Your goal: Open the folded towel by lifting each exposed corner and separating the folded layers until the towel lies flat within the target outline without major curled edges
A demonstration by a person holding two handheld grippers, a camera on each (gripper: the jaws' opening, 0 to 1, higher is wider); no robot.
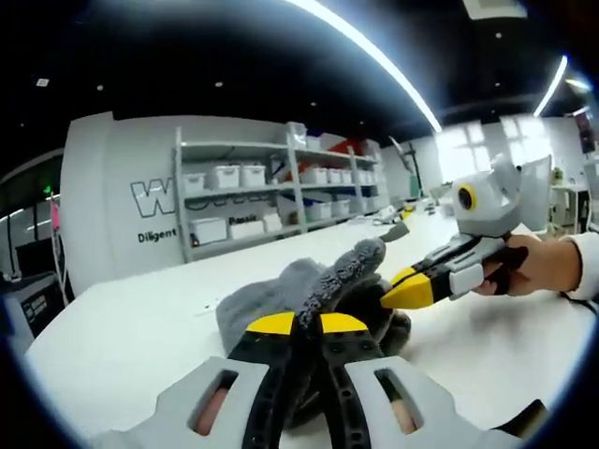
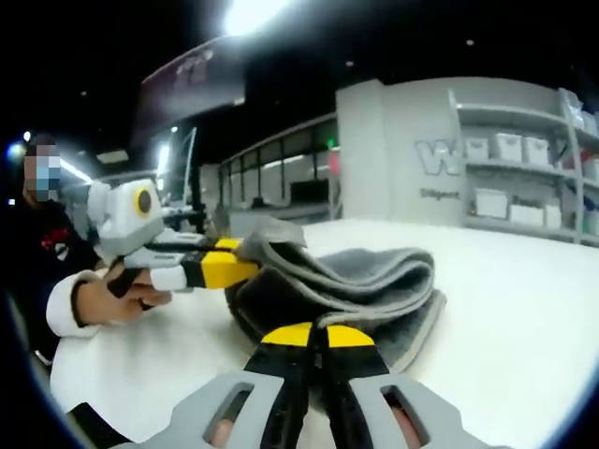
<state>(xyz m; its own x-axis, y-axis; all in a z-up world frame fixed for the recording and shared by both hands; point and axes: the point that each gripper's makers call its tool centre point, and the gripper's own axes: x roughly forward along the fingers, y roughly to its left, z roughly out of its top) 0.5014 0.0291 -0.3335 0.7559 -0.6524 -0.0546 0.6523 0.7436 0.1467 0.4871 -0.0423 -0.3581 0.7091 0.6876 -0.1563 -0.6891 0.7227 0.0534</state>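
Observation:
A grey folded towel [image 1: 271, 301] lies bunched on the white table [image 1: 131, 327], with one corner [image 1: 360, 260] lifted. In the left gripper view my left gripper [image 1: 309, 324] is shut, its yellow tips pressed into the towel's near edge. My right gripper [image 1: 404, 293] comes in from the right, its yellow tip nipping the towel's right side. In the right gripper view the towel [image 2: 374, 276] shows stacked layers. My right gripper [image 2: 310, 335] is shut at its near edge. My left gripper [image 2: 223, 269] enters from the left, closed on the raised top layer [image 2: 271, 232].
A hand in a white sleeve [image 1: 552, 262] holds the right gripper, and another hand [image 2: 103, 299] holds the left. Metal shelves with white bins [image 1: 271, 196] stand behind the table against a lettered wall. The table [image 2: 524, 318] stretches wide around the towel.

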